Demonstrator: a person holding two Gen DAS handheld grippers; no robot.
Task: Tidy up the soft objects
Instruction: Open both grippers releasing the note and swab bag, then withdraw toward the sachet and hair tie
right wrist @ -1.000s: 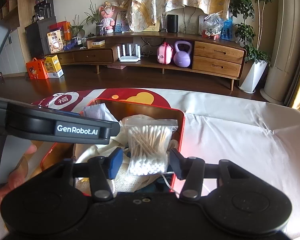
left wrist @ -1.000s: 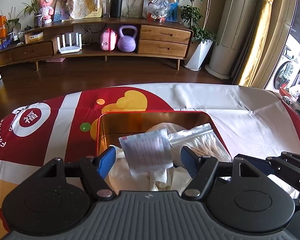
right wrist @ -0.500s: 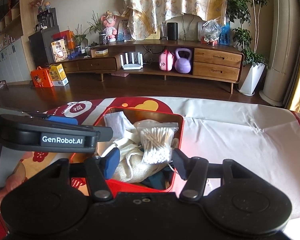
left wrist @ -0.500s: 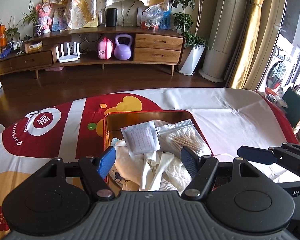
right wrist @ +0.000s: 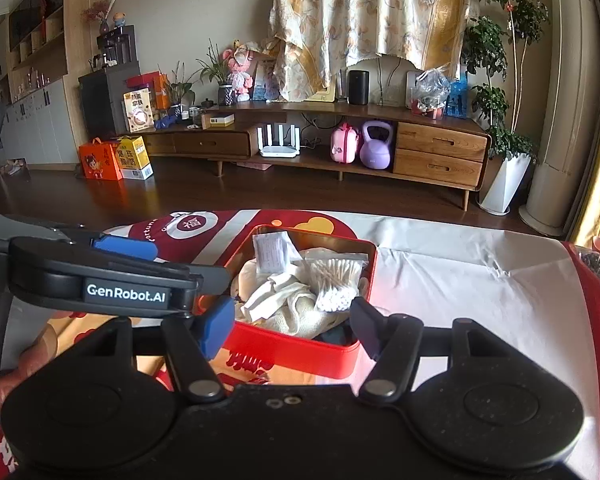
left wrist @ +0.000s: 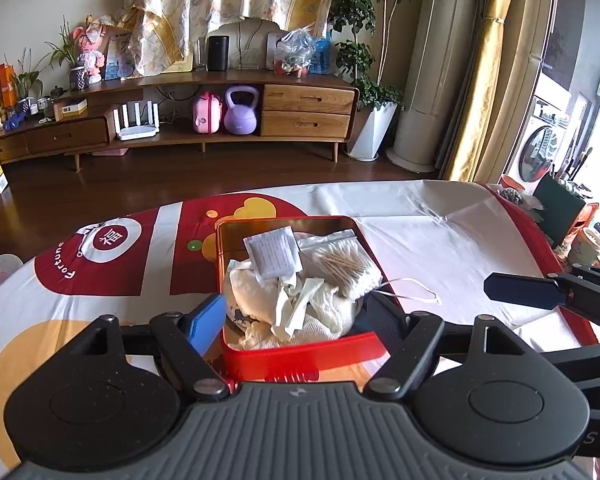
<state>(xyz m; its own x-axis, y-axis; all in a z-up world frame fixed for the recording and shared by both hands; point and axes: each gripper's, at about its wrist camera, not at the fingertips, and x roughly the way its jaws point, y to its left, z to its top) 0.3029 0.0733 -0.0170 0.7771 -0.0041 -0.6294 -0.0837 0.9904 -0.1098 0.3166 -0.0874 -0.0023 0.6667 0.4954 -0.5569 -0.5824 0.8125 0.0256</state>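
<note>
Nearest the cameras, two black handheld grippers with blue finger pads hang above a table, both angled down toward a tin. The left gripper (left wrist: 296, 316) has empty jaws standing apart, and they have just been opening wider; the right gripper (right wrist: 292, 326) is likewise spread and empty, its jaws also just opening. Just beyond them sits a shallow red rectangular metal tin (left wrist: 300, 354) on a red, white and yellow printed tablecloth (left wrist: 440, 236). Inside the tin lies a heap of crumpled cream cloth (left wrist: 300, 304), with a flat white paper sachet (left wrist: 274, 252) on top toward the far left and a clear zip bag of cotton swabs (left wrist: 346, 266) toward the right. A thin white loop of cord (left wrist: 414, 286) trails over the tin's right edge onto the cloth. The packing looks nearly finished. To finish well, it seems wise to lift both grippers clear without snagging that cord, then tuck it inside. Farther off stands a long wooden sideboard (left wrist: 304, 110).
</note>
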